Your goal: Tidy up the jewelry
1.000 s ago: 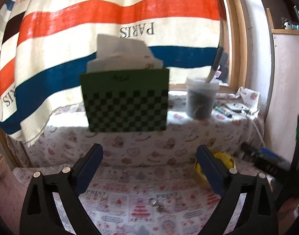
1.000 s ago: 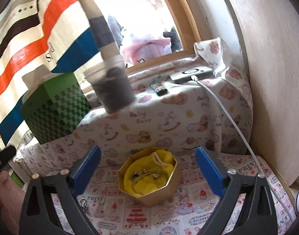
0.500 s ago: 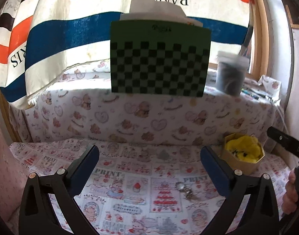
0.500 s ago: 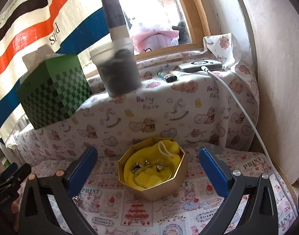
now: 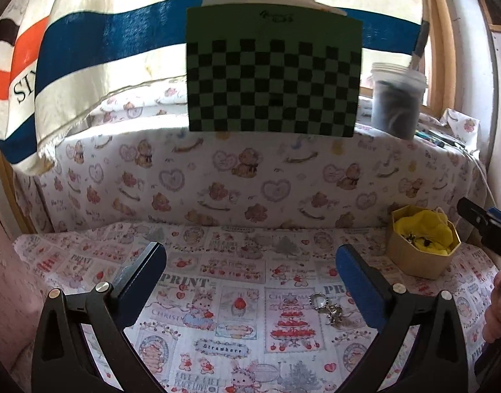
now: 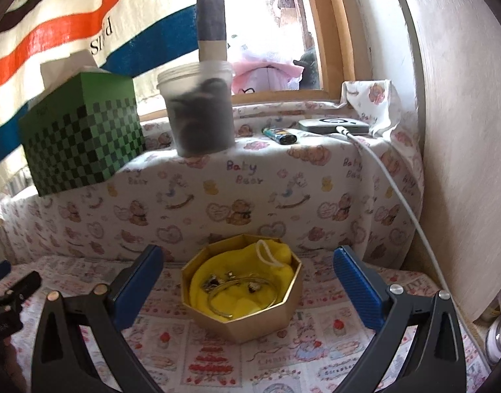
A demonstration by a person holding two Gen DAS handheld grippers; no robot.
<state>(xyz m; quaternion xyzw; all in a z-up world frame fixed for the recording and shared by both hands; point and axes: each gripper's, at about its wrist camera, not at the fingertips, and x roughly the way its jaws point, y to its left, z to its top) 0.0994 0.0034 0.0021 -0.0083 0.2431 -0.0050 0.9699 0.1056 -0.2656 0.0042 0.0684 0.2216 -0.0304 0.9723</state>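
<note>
A gold octagonal box (image 6: 250, 319) lined with yellow cloth holds a thin bangle (image 6: 232, 294) and small jewelry pieces. It also shows in the left wrist view (image 5: 414, 258) at the right. A loose silver ring-and-chain piece (image 5: 327, 308) lies on the printed cloth just inside my left gripper's right finger. My left gripper (image 5: 248, 268) is open and empty above the cloth. My right gripper (image 6: 248, 275) is open and empty, its fingers on either side of the box and nearer to me.
A raised ledge behind carries a green checkered tissue box (image 5: 273, 75), a plastic tub (image 6: 199, 111), a lighter (image 6: 279, 135) and a device with a white cable (image 6: 332, 125). A striped cloth (image 5: 96, 59) hangs behind. A wall panel (image 6: 463, 131) stands at the right.
My left gripper has dropped lower and nearer to the cloth, so the loose silver piece now lies closer between its fingers. My right gripper has moved in toward the gold box.
</note>
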